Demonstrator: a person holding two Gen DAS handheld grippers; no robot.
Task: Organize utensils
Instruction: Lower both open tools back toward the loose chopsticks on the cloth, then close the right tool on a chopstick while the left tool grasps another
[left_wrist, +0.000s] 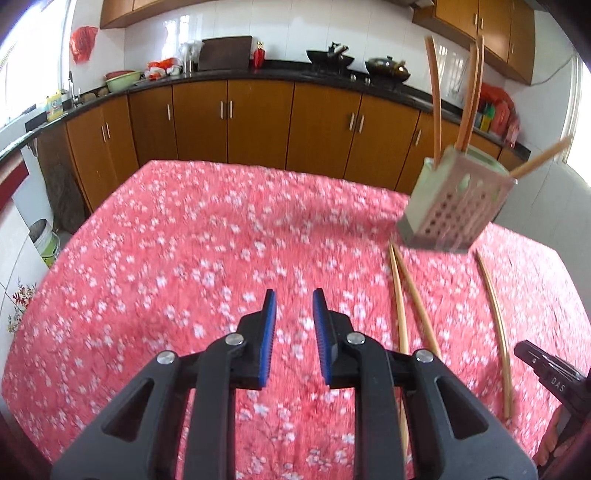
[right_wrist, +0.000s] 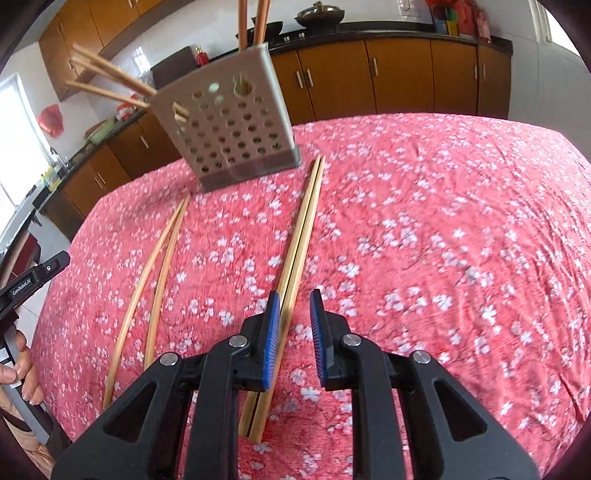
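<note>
Both grippers are empty rn. Left gripper hovers over the red floral tablecloth w/ its blue-padded fingers spread apart, nothing between them. Right gripper is the same deal, fingers apart, but it sits right over a pair of chopsticks lying side by side and touching on the cloth; that pair runs under its left finger and the pads aren't closed on it.

The perforated utensil holder stands toward the far side of the table, w/ several chopsticks already in it: some upright, some leaning out to the side. It looks tilted in both views, but that could be fisheye warp, hard to say.

Another two loose chopsticks lie on the cloth left of the close pair in the right wrist view, near each other but fanned apart a bit at the near end. In the left wrist view I count three loose sticks: two just below the holder and one more off to the right, near the edge of the other gripper body.

Behind the table: brown kitchen cabinets w/ a dark countertop and pots on it.
</note>
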